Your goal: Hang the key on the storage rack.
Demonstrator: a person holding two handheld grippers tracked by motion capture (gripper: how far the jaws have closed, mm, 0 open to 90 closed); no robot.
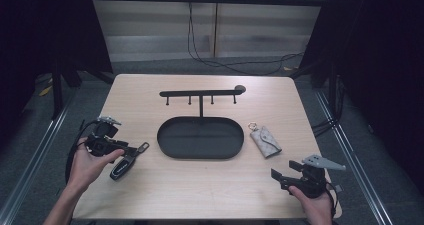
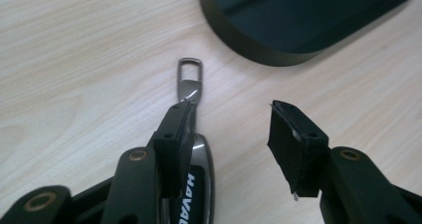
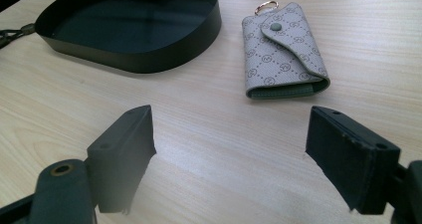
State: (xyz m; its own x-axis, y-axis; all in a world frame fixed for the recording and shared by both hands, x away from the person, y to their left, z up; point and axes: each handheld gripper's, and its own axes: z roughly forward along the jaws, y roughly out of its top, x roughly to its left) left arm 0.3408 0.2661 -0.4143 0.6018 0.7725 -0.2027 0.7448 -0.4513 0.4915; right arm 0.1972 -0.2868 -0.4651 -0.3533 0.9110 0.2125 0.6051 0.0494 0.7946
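Note:
A black car key fob point(image 1: 124, 166) with a metal loop point(image 2: 190, 76) lies on the wooden table left of the black oval tray point(image 1: 200, 157). My left gripper point(image 1: 131, 152) hovers over it with its jaws apart. In the left gripper view point(image 2: 231, 114) the fob runs under the left jaw and nothing is pinched. A grey patterned key pouch point(image 1: 266, 141) with a gold ring lies right of the tray. My right gripper point(image 1: 285, 171) stands open near the front right corner. The pouch point(image 3: 281, 50) lies a short way beyond its jaws point(image 3: 229, 134).
A black bar with several hooks point(image 1: 200, 92) rises on a post from the back of the tray, whose wall point(image 2: 259, 47) point(image 3: 149, 59) is low. Bare tabletop lies in front of the tray. Cables trail on the floor behind the table.

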